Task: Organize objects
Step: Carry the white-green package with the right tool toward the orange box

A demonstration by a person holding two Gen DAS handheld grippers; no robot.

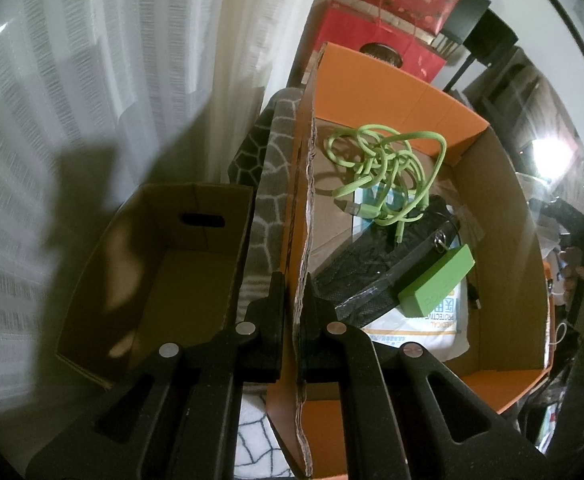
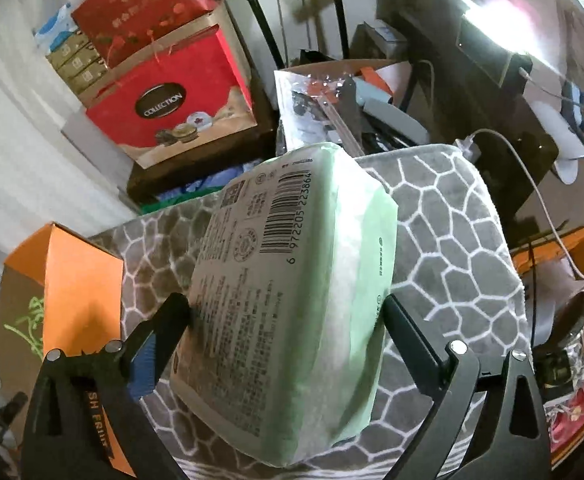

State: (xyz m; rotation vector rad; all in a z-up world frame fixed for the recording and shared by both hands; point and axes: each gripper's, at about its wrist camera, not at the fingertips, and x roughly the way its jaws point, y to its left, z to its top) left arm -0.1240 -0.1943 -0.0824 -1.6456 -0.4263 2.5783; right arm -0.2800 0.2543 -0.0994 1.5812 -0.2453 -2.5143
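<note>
A: Near first. The left gripper (image 1: pixel 293 300) was clamped tight on the flap (image 1: pixel 305 216) of the orange box (image 1: pixel 503 208), one jaw on each side of the cardboard edge.

B: And the right gripper (image 2: pixel 288 312)?

A: Jaws at full spread, astride the green pack (image 2: pixel 292 300). The pack lay on the grey mat (image 2: pixel 451 240) between the fingers. Pressing on it or only touching? I couldn't tell; its sides sat right at both tips.

B: How far along, by your reckoning?

A: Partway. Inside the orange box lay a green cable (image 1: pixel 387 168), a green block (image 1: pixel 437 286), a black pouch (image 1: pixel 367 268) and a white packet (image 1: pixel 423 332). The brown box (image 1: pixel 164 272) just left of it stood bare. The pack wasn't boxed, so that much was left, at least.

B: Farther out?

A: Red gift boxes (image 2: pixel 164 92) stacked behind the mat; a heap of clutter (image 2: pixel 331 104) beyond that, too tangled to sort out. A second orange bin (image 2: pixel 563 320) at the right edge, cut off, contents murky.

B: Anything else hidden?

A: The pack's far side, and whatever lay under the pouch. The glare at the upper right washed out that corner.
</note>
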